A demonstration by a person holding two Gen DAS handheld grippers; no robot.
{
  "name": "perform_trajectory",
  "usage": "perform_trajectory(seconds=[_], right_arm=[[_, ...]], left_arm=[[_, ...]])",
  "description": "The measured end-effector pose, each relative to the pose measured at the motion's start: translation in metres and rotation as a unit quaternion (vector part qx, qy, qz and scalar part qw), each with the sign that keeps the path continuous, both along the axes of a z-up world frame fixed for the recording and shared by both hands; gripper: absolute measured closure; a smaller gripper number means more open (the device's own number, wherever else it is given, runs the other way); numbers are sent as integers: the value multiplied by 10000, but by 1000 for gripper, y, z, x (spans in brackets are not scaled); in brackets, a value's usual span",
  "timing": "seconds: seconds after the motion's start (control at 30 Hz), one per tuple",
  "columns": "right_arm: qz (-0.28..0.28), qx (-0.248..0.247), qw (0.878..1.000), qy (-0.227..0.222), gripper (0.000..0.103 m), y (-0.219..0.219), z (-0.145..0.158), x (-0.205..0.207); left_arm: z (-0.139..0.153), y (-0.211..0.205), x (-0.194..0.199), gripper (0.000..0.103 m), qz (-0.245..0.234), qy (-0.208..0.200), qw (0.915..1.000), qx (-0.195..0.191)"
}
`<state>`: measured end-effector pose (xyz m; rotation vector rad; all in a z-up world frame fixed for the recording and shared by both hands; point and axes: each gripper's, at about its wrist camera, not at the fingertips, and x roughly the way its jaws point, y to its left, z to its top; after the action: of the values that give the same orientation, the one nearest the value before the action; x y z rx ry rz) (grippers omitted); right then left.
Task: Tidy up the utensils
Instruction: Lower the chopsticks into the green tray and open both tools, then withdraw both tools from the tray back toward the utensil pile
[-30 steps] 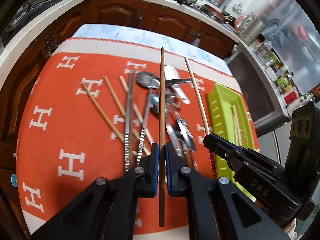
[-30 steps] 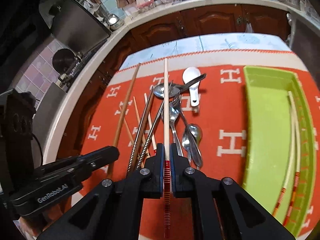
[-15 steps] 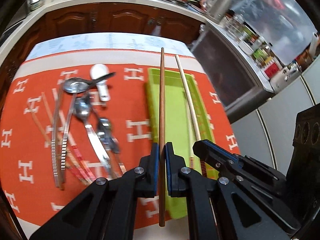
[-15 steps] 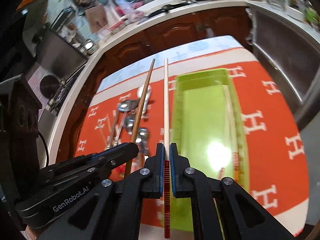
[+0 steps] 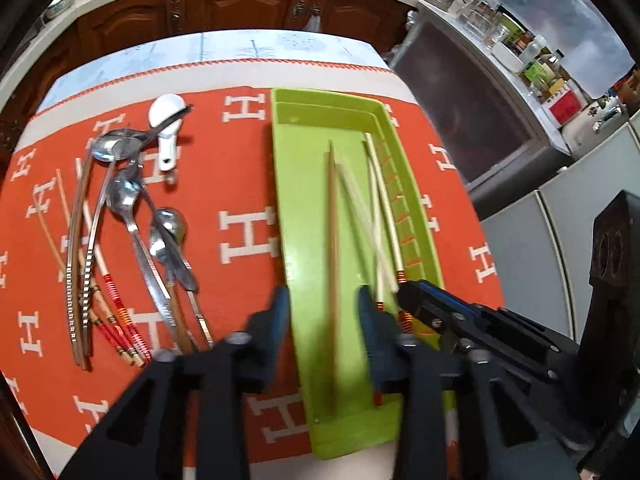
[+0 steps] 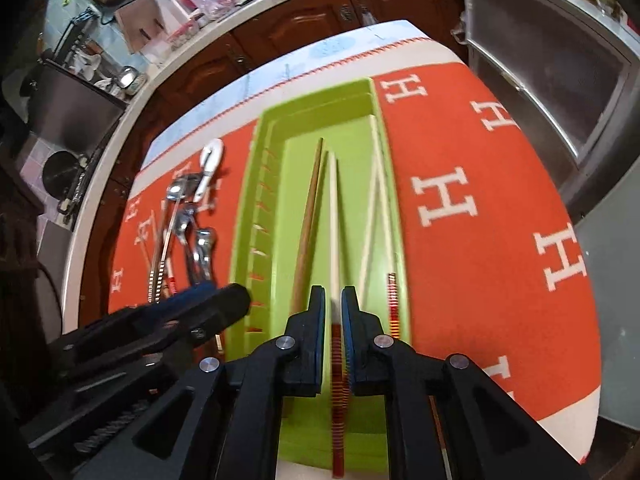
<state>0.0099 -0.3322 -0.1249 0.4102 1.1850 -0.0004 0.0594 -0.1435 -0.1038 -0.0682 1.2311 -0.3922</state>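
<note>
A green tray (image 5: 304,184) lies on the orange cloth, also in the right wrist view (image 6: 276,200). My left gripper (image 5: 322,312) is open over the tray's near end, and a brown wooden chopstick (image 5: 332,248) lies free in the tray between its fingers; it also shows in the right wrist view (image 6: 308,220). My right gripper (image 6: 333,308) is just open, with a white chopstick with a red-banded end (image 6: 334,240) blurred in the gap. Two more white chopsticks (image 5: 384,216) lie along the tray's right side.
Left of the tray lie metal spoons (image 5: 132,208), a white ceramic spoon (image 5: 166,132), flat metal chopsticks (image 5: 76,248) and thin red-banded chopsticks (image 5: 112,312). Wooden cabinets (image 5: 240,4) stand behind the table. A steel appliance (image 5: 472,112) stands to the right.
Both grippers moved over the tray and opened. The brown chopstick dropped from my left gripper into the tray. The white chopstick came loose in my right gripper.
</note>
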Motion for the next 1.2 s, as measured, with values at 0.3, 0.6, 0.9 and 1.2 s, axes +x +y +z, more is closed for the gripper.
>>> perform_trajectory(seconds=[0.3,0.6,0.9,1.2], right_arm=[[-175,-70,9998,-74,68,-2,4,-12],[-178,-351,9985,-367,54,13,29,-25],[-85,-432,9981,-438,53,27,42,-34],[-1,-478,9978,-470,53,38,49,-39]], left_arm=[[14,27,-9,24,377,-301,9988,97],[22,49,-16,19,725,-397,9963,256],[38,57,-28,12,823,-740,9934,313],[54,73,-40,1,1057,-1063,9882,317]])
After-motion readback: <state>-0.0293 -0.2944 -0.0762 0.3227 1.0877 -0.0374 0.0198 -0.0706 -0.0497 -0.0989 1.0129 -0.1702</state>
